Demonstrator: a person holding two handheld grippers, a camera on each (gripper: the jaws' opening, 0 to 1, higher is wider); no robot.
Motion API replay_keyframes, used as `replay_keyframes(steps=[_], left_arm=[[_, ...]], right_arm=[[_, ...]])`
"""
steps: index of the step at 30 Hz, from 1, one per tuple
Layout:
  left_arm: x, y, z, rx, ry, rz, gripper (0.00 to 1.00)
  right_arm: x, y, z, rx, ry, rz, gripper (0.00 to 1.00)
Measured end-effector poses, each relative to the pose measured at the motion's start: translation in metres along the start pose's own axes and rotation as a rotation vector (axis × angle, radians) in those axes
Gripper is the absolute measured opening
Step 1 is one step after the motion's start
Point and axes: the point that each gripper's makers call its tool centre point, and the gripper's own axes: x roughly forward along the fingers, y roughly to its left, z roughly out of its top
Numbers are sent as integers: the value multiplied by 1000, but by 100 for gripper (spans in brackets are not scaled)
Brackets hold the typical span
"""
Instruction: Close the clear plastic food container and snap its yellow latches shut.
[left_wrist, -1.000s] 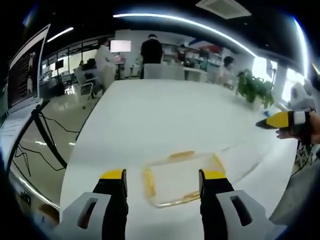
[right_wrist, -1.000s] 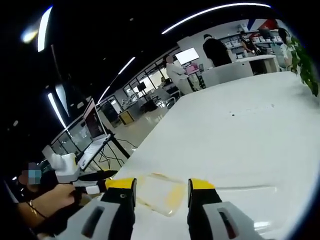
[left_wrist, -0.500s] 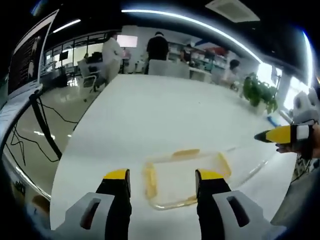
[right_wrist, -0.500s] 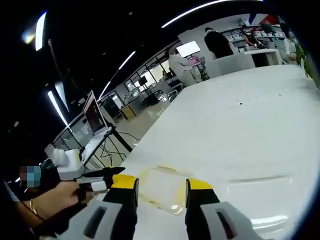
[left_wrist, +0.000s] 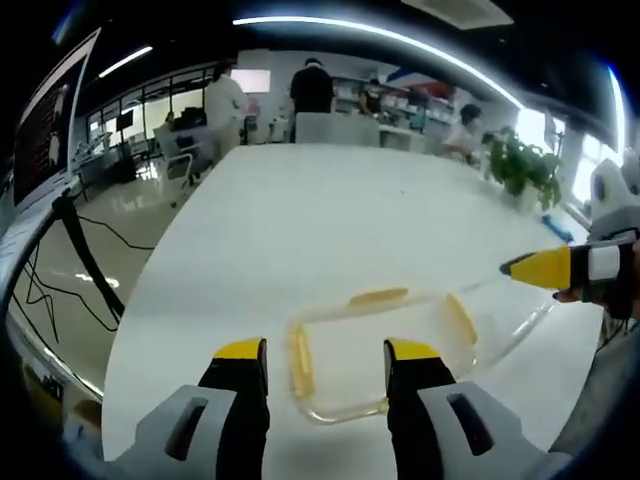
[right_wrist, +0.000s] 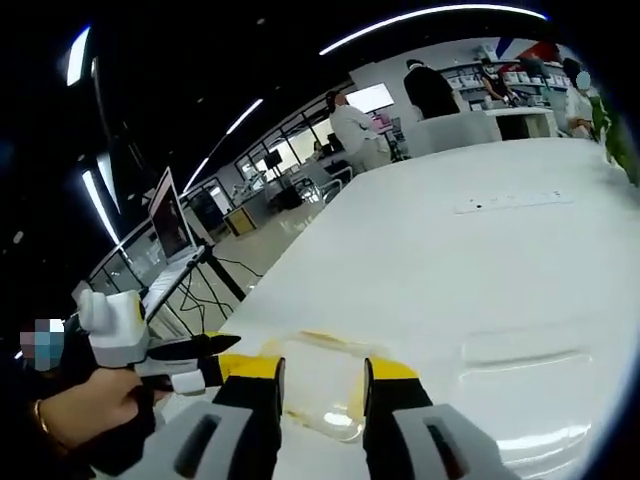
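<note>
Nearest us in the left gripper view, our left gripper (left_wrist: 325, 352) has its two yellow-tipped jaws standing apart with nothing between them, and through the gap we look down on the clear plastic food container (left_wrist: 385, 350) resting on the white table (left_wrist: 300, 220). We see yellow latches along its edges: one on the left side (left_wrist: 299, 358), one on the far edge (left_wrist: 377, 297) and one on the right side (left_wrist: 461, 317), and a clear curved piece (left_wrist: 520, 325) lies against the container's right end, though we cannot tell whether it is the lid or part of the box. Just past that end, at the right of this view, our right gripper (left_wrist: 550, 266) comes in as a yellow-and-black tip held in a hand (left_wrist: 615, 290), above the table. In the right gripper view its own jaws (right_wrist: 318, 368) are also parted and hold nothing, with the container (right_wrist: 320, 385) showing between and just beyond them on the same table. At the left of that view a hand (right_wrist: 90, 410) grips the left gripper's handle, whose dark tip (right_wrist: 190, 348) hangs close to the container's near left corner. Farther off we see a laptop on a stand (right_wrist: 165, 230), a potted plant (left_wrist: 520, 170) at the table's far right, and several people (left_wrist: 310, 88) standing by desks at the far end of the room
</note>
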Motion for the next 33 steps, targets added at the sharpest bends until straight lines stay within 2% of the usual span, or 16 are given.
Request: replay_keyframes(steps=[5,8,19,23,33], left_arm=[[1,0,-1,5,3,4,42],[2,5,-6,-2,26,31,36],[6,8,-9,-3,30,41,35],[9,4,-8,-5,15,8,34],[13,7,-18,15,41,9,29]], right_arm=[[6,-2,-7,-4,13,-11,25],[8,-2,-11,-17,33,-22,24],[17,-16,-26,-27,64,-71,21],[21,-14,-30,-38,72,-77,20],[26,-22,-44,-78,98,-124,16]])
